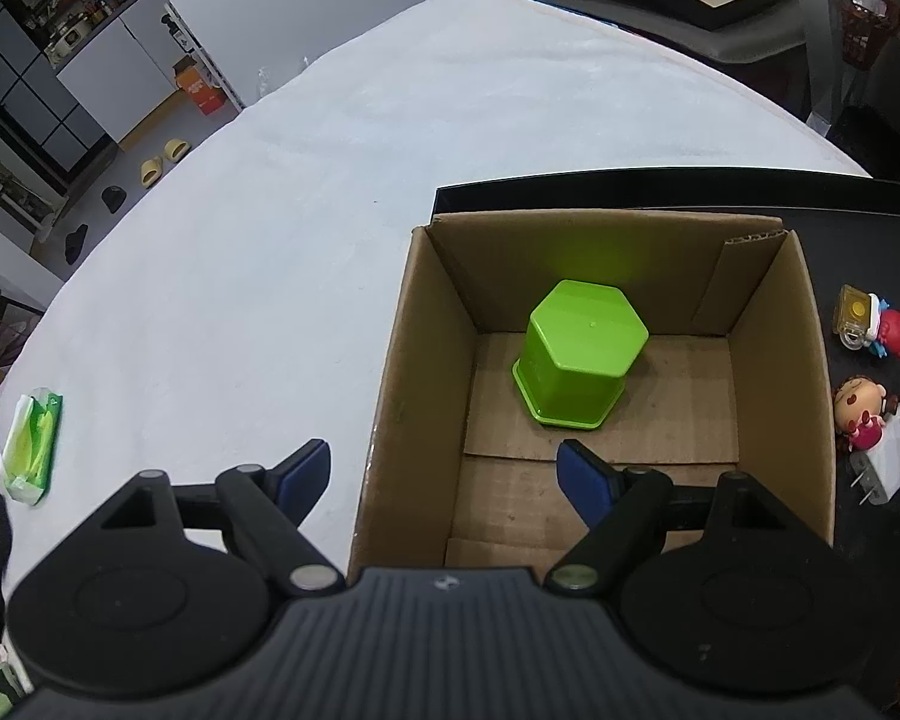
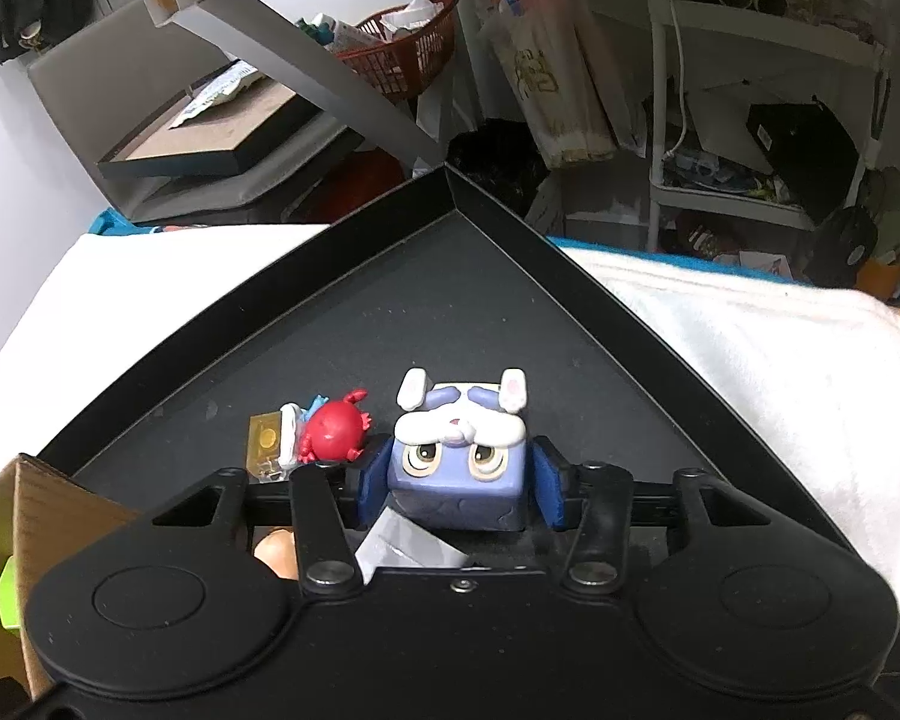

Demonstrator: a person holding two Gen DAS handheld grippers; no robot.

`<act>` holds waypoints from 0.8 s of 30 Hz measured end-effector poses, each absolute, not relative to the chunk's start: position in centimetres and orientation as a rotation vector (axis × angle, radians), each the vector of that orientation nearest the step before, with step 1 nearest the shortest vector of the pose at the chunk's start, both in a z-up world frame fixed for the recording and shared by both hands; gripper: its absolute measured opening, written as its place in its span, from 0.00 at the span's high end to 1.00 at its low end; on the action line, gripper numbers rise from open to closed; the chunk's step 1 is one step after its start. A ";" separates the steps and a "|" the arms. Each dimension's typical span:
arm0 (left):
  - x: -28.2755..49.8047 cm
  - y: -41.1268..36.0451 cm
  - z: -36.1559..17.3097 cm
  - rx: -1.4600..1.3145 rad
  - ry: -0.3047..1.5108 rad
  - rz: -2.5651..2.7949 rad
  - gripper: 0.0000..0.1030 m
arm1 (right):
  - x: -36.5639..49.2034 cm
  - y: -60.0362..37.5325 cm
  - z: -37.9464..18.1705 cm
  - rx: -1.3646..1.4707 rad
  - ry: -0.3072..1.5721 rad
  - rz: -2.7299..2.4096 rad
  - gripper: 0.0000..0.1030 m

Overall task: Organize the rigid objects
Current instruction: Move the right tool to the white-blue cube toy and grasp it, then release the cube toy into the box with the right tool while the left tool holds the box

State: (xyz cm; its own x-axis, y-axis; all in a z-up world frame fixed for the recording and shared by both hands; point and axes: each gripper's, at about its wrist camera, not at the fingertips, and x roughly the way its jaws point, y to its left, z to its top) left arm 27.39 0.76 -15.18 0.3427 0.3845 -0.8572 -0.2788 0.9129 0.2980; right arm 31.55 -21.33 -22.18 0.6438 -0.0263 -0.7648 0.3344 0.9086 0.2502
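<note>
In the left wrist view, an open cardboard box [image 1: 426, 324] stands on a black tray [image 1: 570, 192] and holds an upside-down green hexagonal cup [image 1: 582, 354]. My left gripper [image 1: 444, 480] is open and empty, straddling the box's near left wall. In the right wrist view, my right gripper [image 2: 459, 483] has both blue pads against a purple cube-shaped bunny toy [image 2: 459, 456] above the black tray [image 2: 450, 276]. A red crab figure with a yellow block [image 2: 324, 432] lies just left of it.
Right of the box lie the crab figure [image 1: 870, 324], a small doll [image 1: 864, 414] and a white plug adapter [image 1: 894, 456]. A green tissue pack [image 1: 30, 450] lies on the white tablecloth [image 1: 270, 240] at far left. Shelving and clutter stand beyond the table.
</note>
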 end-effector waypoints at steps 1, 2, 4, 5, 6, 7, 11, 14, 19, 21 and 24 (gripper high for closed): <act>27.3 0.8 -15.2 0.102 1.142 0.431 0.21 | 31.5 -21.4 -22.1 0.393 0.848 -0.206 0.56; 27.3 0.9 -15.1 0.096 1.143 0.431 0.21 | 31.4 -21.4 -21.9 0.397 0.842 -0.199 0.56; 27.3 1.3 -15.0 0.062 1.151 0.432 0.21 | 31.2 -21.4 -21.6 0.402 0.839 -0.184 0.56; 27.2 1.5 -14.9 0.038 1.151 0.432 0.21 | 31.1 -21.3 -21.4 0.403 0.834 -0.176 0.56; 27.2 1.6 -14.8 0.025 1.149 0.429 0.21 | 31.0 -21.1 -21.1 0.398 0.829 -0.167 0.56; 27.2 1.7 -14.5 0.017 1.143 0.427 0.21 | 30.9 -20.9 -20.9 0.388 0.822 -0.158 0.56; 27.0 1.9 -13.7 0.021 1.116 0.417 0.21 | 30.4 -20.0 -19.7 0.350 0.793 -0.144 0.56; 26.8 2.2 -13.4 0.006 1.109 0.406 0.21 | 30.1 -19.6 -18.7 0.343 0.778 -0.116 0.56; 26.4 3.0 -13.3 -0.021 1.109 0.396 0.21 | 29.1 -18.2 -17.0 0.305 0.748 -0.070 0.56; 26.1 3.3 -13.3 -0.037 1.107 0.389 0.21 | 28.7 -17.4 -16.3 0.283 0.732 -0.060 0.56; 25.8 3.7 -13.5 -0.047 1.105 0.381 0.21 | 28.1 -16.7 -15.5 0.270 0.709 -0.047 0.56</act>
State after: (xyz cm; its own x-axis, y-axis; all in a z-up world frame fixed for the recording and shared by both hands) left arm 25.79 3.73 -13.48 0.3914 0.2770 -0.8775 -0.3235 0.9342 0.1506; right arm 28.07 -16.69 -15.45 0.7594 0.0482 -0.6488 0.1340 0.9643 0.2286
